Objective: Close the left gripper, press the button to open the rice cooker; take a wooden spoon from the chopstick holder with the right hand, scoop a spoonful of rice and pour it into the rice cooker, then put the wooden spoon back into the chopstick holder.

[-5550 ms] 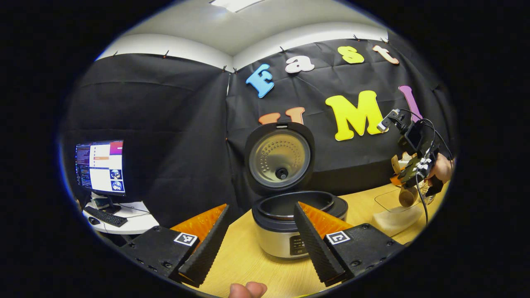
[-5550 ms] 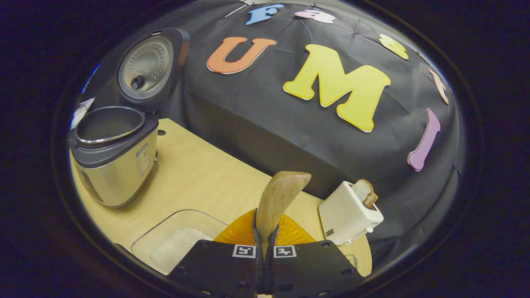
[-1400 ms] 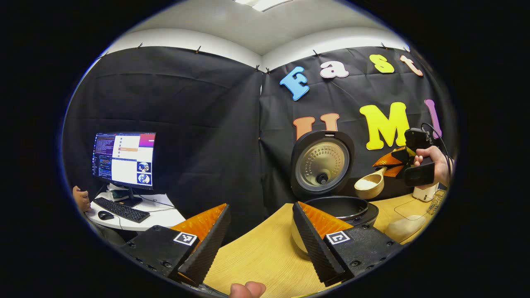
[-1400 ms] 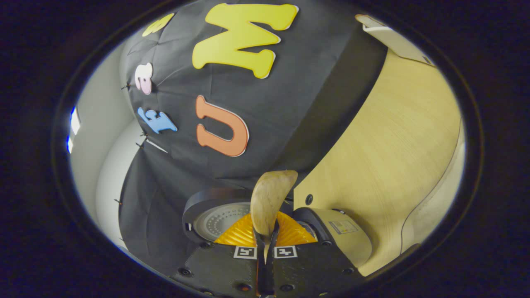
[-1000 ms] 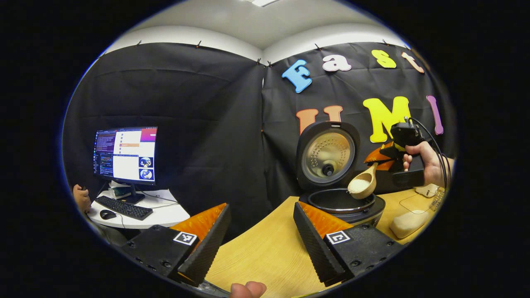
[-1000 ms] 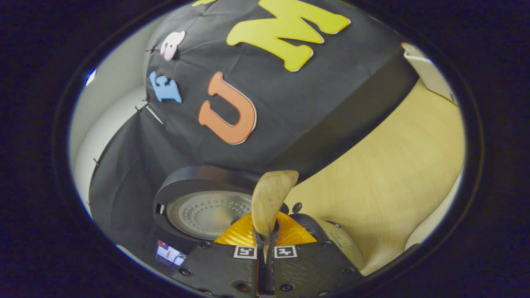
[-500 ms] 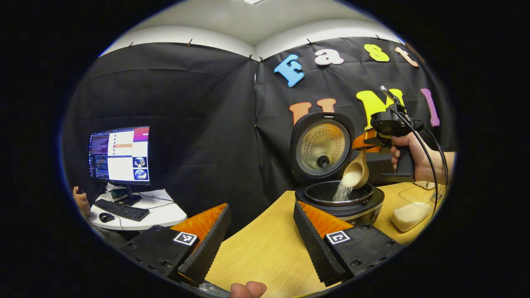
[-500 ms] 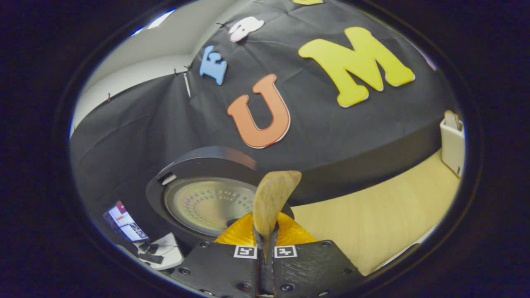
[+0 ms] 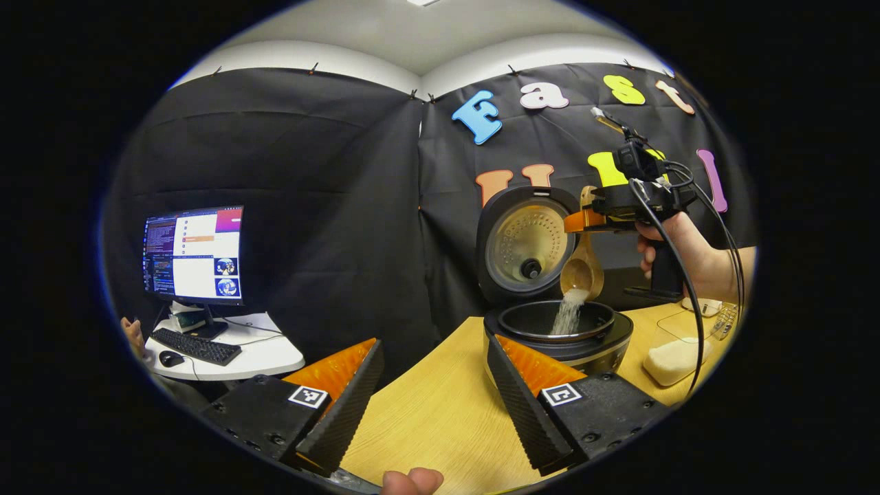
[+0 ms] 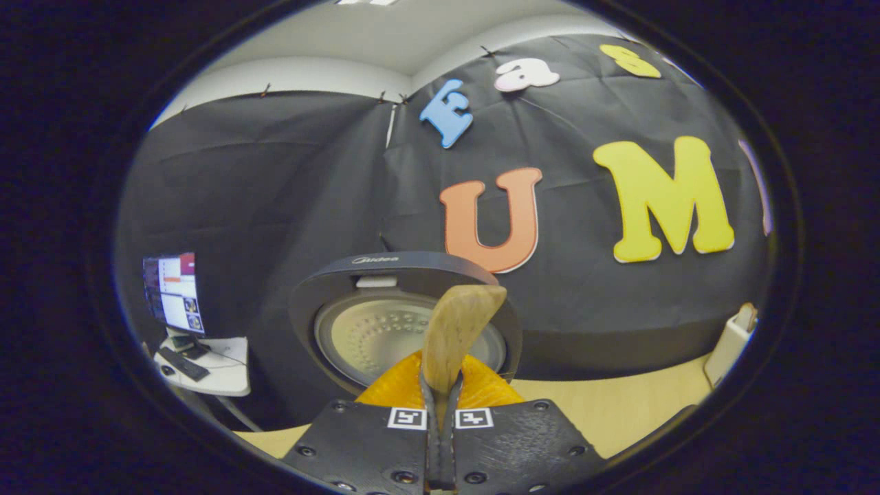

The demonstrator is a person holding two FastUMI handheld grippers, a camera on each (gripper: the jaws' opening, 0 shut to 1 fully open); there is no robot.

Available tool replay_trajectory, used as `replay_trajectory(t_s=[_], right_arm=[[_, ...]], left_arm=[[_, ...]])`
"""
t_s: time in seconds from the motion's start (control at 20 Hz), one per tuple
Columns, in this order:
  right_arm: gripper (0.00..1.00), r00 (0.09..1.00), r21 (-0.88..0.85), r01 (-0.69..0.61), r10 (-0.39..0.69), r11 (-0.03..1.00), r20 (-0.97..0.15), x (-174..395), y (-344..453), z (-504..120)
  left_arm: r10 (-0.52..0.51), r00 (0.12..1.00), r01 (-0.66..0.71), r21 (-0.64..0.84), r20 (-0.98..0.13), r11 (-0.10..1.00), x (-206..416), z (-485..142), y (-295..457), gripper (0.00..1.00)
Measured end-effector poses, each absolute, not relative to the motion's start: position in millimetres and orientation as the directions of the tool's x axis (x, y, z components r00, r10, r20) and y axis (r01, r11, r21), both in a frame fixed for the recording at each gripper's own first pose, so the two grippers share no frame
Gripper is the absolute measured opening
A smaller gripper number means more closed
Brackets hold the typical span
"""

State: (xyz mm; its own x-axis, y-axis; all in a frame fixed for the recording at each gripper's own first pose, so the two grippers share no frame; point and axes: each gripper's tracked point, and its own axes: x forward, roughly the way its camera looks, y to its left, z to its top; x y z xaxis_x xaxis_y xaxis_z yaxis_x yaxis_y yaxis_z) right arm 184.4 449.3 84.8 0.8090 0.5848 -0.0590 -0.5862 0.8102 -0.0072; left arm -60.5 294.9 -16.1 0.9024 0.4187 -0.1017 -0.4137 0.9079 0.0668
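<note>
Wooden tabletop (image 9: pixel 440 412) carries the rice cooker (image 9: pixel 558 330), lid raised upright, inner pot exposed. Right gripper (image 9: pixel 584 220), hand-held above the pot, is clamped on the wooden spoon (image 9: pixel 583 271), bowl tipped down, white rice (image 9: pixel 569 313) streaming into the pot. Left gripper (image 9: pixel 430 405) sits low near the tabletop, its fingers spread well apart and holding nothing.

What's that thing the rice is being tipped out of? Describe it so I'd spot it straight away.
Find the rice cooker on the wooden table, its round lid standing open. Just above the pot hangs a wooden spoon, tilted bowl-down, white rice streaming from it. It is the pale wooden piece pinched in the right gripper.
</note>
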Motion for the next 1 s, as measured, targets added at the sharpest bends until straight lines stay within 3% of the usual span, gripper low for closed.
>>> replay_trajectory(t_s=[0.25, 0.5, 0.75, 1.0], right_arm=[[0.00, 0.800, -0.256, -0.574, 0.599, 0.778, 0.027, 161, 465, 97], [0.00, 0.785, -0.311, -0.579, 0.618, 0.753, 0.034, 153, 474, 93], [0.00, 0.787, -0.272, -0.585, 0.615, 0.764, 0.037, 153, 469, 95], [0.01, 0.792, -0.069, -0.608, 0.611, 0.791, 0.018, 164, 450, 96]], left_arm=[[0.429, 0.899, -0.424, 0.064, -0.091, 0.903, -64, -14, 299, 0.97], [0.427, 0.899, -0.422, 0.066, -0.093, 0.904, -64, -14, 299, 0.97], [0.432, 0.898, -0.428, 0.058, -0.081, 0.902, -66, -10, 300, 0.97], [0.425, 0.903, -0.423, 0.044, -0.067, 0.905, -67, -5, 296, 0.97]])
